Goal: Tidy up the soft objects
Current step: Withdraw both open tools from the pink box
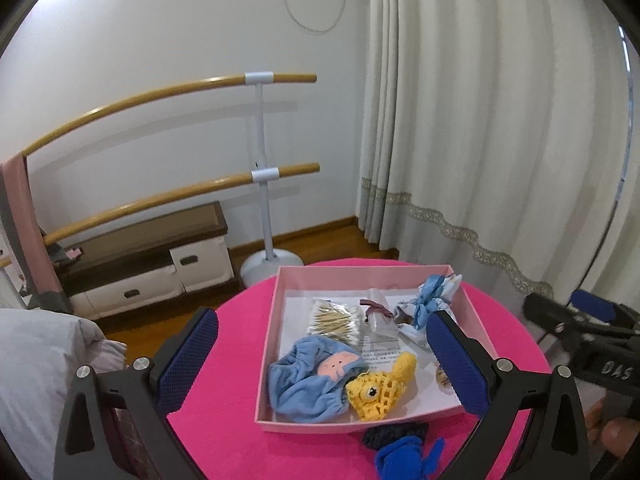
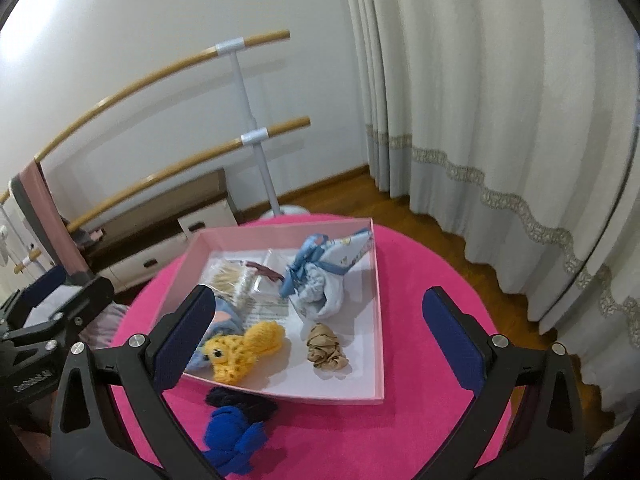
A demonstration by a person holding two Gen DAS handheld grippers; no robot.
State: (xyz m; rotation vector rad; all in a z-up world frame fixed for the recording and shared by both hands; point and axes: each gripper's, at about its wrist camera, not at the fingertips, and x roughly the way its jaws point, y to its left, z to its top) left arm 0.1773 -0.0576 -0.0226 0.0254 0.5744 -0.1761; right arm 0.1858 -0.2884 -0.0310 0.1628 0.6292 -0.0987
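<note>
Box holds one yellow knit fish, one beige scrunchie.

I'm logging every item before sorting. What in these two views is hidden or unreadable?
- Beige scrunchie: left view, mostly behind the left gripper finger.
- Light blue plush cap: right view, largely behind the right gripper finger.
- Printed paper sheet: text too small.
- Royal blue knitted item: cut by the frame edge.
</note>
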